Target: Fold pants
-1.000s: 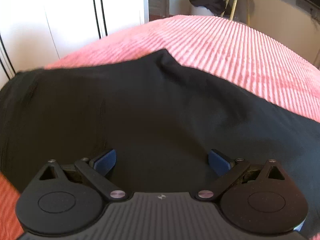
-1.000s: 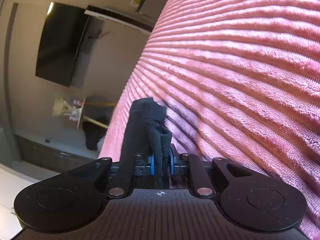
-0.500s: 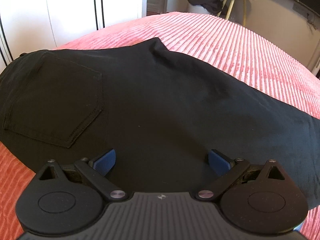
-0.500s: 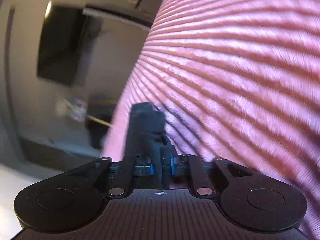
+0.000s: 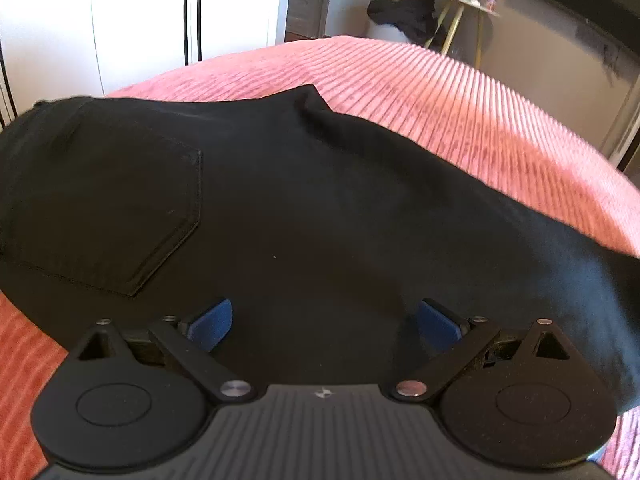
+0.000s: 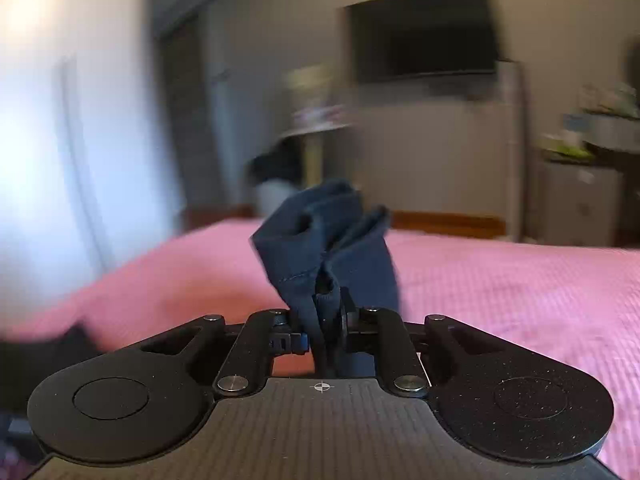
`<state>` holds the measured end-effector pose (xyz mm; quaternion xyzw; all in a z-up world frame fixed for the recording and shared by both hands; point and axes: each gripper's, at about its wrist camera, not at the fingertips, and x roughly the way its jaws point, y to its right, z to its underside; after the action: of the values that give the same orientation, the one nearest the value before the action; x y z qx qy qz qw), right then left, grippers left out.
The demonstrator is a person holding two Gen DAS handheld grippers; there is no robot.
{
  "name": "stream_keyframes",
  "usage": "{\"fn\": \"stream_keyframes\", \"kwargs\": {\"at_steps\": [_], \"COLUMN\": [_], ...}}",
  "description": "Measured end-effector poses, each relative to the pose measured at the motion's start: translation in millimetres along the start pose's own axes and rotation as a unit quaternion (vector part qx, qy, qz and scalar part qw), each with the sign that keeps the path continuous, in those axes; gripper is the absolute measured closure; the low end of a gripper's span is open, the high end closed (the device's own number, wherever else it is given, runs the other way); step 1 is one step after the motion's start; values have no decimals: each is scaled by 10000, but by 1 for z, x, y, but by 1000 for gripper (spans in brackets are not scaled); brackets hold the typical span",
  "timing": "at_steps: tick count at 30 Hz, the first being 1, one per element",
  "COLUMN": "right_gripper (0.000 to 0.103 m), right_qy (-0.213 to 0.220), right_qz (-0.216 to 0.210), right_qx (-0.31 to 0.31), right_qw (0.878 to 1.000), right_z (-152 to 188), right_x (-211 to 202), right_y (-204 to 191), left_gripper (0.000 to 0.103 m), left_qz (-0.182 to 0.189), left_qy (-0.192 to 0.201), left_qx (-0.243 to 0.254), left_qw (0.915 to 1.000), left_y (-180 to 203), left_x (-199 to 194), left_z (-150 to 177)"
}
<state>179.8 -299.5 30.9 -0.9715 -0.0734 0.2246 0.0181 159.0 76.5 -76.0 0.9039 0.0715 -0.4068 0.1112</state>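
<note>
Left wrist view shows the black pants (image 5: 320, 208) spread flat on the bed (image 5: 460, 112), which is covered in a pink ribbed blanket. A back pocket (image 5: 120, 216) with stitched edges faces up at the left, and one leg runs off to the right edge of the view. The left gripper (image 5: 324, 320) hangs just above the dark cloth with its jaws wide apart and nothing between the blue pads (image 5: 212, 320). Beyond the bed stand white wardrobe doors (image 5: 140, 20) and a small round side desk (image 5: 464, 0) on thin gold legs, with small items on top that are too blurred to name. Beside that desk a pale tub or basket (image 5: 384, 32) holds a heap of dark clothing (image 5: 404, 12) that spills over its rim.

Right wrist view shows the right gripper (image 6: 324, 320) with its jaws pressed closed on a bunched cuff end of the pants (image 6: 328, 240), which stands up in folds above the fingers and looks dark blue in this light. The pink bed (image 6: 520, 280) lies below and behind the held cloth. More dark cloth (image 6: 48, 352) shows at the lower left. The room behind is smeared by blur; a dark wall screen (image 6: 424, 32) hangs on the far wall.
</note>
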Motion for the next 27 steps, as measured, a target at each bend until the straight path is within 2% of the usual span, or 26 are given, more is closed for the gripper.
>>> {"fn": "stream_keyframes", "kwargs": {"at_steps": [3,4,5,6,7,8,10,12,14,16,17,18,19,20,23,24,27], "right_gripper": [83,79,73,60,55,51,26,25,25,29,36,62,95,103,103,103,103], "right_qy": [-725,-1031,-1413,-1885,-2074,-2073,-2208,-2126,-1820,-1528,-1505,-1567,-1703,-1835,-1638,-1616,-1625], "right_qz": [-330,-424,-503,-424,-366,-429,-935,-1425,-1503,-969,-639,-404,-249,-138,-485,-509,-492], "right_qx": [-166,-169,-160,-268,-344,-301,273,1262,2169,2809,3065,3332,3660,3931,4638,4660,4480], "right_qw": [9967,9936,9886,9808,9770,9769,9705,9584,9472,9425,9377,9289,9145,9009,8693,8684,8778], "right_z": [36,49,64,74,77,74,62,59,61,69,74,81,91,102,124,127,128], "right_x": [32,44,56,69,74,73,65,47,32,22,21,22,23,28,31,29,20], "right_y": [-56,-69,-79,-88,-92,-90,-74,-52,-20,19,37,53,73,86,102,105,106], "left_gripper": [4,4,4,4,4,4,4,4,4,4,4,4,4,4,4,4,4], "left_qz": [138,153,167,160,146,155,229,321,384,485,569,655,746,851,1412,1669,2428], "left_qy": [43,48,49,55,61,71,96,113,119,119,108,92,71,26,-204,-315,-710], "left_qx": [-105,-92,-40,30,98,135,145,128,174,240,285,322,353,360,248,168,-235], "left_qw": [9998,9998,9998,9999,9998,9998,9996,9993,9990,9985,9979,9973,9966,9957,9895,9853,9672], "left_y": [-7,-9,-9,-8,-8,-7,-6,-6,-3,0,2,4,7,9,23,29,55], "left_x": [-3,-3,-3,-4,-4,-4,-4,-3,-3,-4,-5,-6,-7,-9,-12,-12,-4], "left_z": [1,2,2,3,3,4,3,3,3,3,3,3,3,2,-4,-7,-17]}}
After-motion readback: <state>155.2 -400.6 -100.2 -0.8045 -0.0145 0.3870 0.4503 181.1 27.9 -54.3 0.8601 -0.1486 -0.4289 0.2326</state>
